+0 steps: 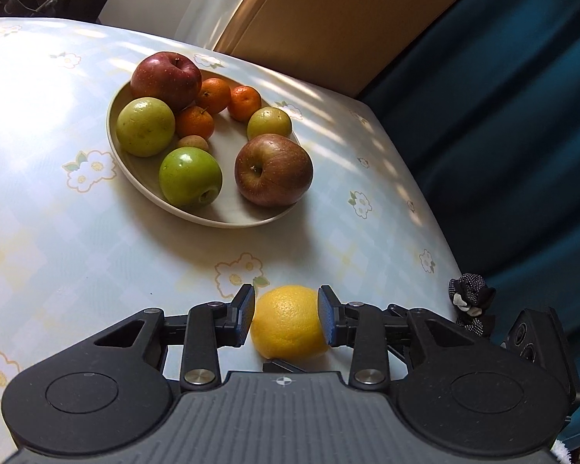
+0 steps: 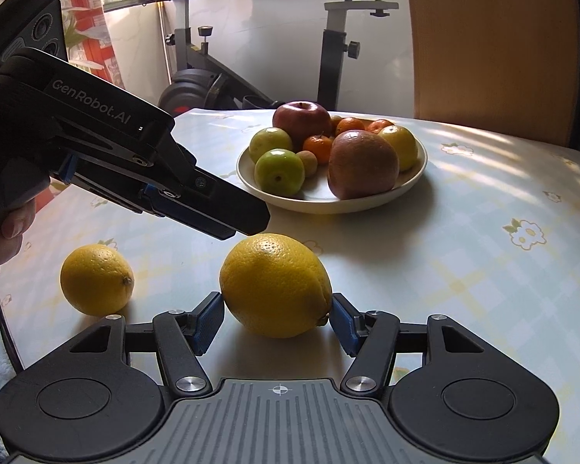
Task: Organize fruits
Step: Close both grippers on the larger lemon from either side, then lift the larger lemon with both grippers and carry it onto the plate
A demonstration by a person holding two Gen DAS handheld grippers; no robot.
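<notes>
Lemons are flanked by both tools: right tool (image 2: 277,319) clamps one lemon (image 2: 275,284); left tool (image 1: 286,317) touches another lemon (image 1: 288,323) on the counter (image 1: 96,239).

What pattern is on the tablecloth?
Pale blue and yellow checks with white flowers on the tablecloth, clearest in the left wrist view.

I see a glossy, flower-printed cloth (image 1: 77,201) over the worktop, catching glare. The plate (image 1: 114,143) looks matt and smooth, ceramic perhaps. The lemon (image 2: 274,286) has dimpled, slightly shiny peel; the apples (image 1: 272,170) shine smooth. My grippers' (image 2: 276,319) shells are matt black plastic with bright metal pivots and ribbed blue pads (image 1: 247,315).
</notes>
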